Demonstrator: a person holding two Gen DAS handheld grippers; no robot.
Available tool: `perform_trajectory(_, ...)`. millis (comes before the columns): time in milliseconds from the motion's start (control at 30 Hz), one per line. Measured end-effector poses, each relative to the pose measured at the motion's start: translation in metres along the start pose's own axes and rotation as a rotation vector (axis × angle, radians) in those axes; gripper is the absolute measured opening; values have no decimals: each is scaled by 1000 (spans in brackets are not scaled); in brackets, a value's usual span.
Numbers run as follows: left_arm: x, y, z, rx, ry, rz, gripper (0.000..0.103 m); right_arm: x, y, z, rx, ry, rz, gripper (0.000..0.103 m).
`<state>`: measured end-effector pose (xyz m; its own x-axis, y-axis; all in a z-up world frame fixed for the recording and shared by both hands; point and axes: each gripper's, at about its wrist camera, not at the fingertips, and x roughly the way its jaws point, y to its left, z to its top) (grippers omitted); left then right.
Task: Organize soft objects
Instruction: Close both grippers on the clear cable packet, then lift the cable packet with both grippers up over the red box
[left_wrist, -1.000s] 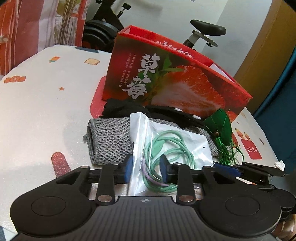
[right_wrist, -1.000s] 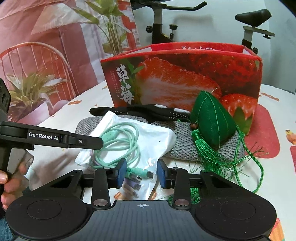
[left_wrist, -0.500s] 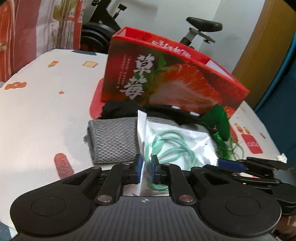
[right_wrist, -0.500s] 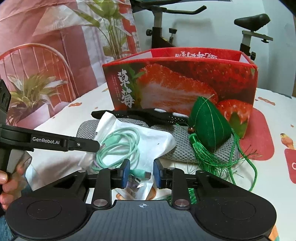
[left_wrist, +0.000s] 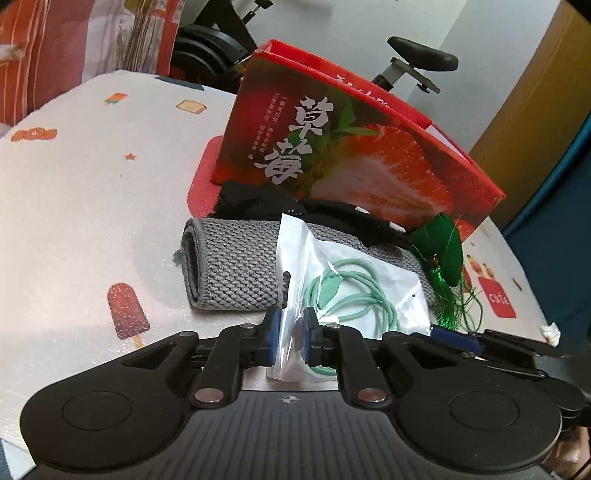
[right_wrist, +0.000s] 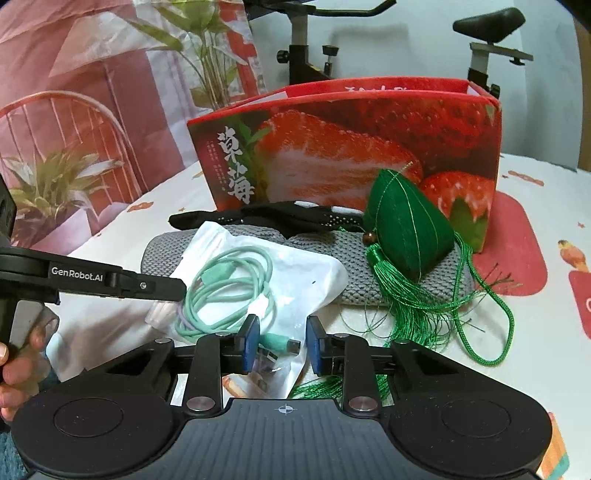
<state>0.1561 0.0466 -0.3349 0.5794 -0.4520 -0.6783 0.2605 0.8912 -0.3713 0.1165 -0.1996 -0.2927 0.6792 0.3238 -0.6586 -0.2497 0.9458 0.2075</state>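
A clear plastic bag holding a coiled mint-green cable lies over a grey knitted cloth roll. My left gripper is shut on the bag's left edge, which stands upright between the pads. My right gripper is shut on the bag's near corner, where the cable plugs sit. A green stuffed pouch with a tassel rests on the grey roll's right end. A black fabric piece lies behind the roll, against the red strawberry box.
The box stands open-topped at the back of a white patterned tablecloth. An exercise bike and a curtain are behind the table. A hand holds the left gripper's handle at the lower left.
The left jaws closed on the bag's edge and pulled it upright. The right jaws narrowed onto the bag's corner with the plugs. Both hands stayed nearly in place.
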Motion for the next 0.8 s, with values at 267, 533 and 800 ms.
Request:
perform_trajectory(267, 1, 10, -1, -60, 4, -17, 26, 1, -2, -1, 11, -3, 7, 26)
perform_trajectory(533, 2, 12, 0, -66, -15, -36, 27, 0, -2, -2, 18, -4, 5, 27)
perform_trajectory(800, 7, -10, -4, 50, 26, -102, 41, -1, -1, -1, 7, -2, 0, 27)
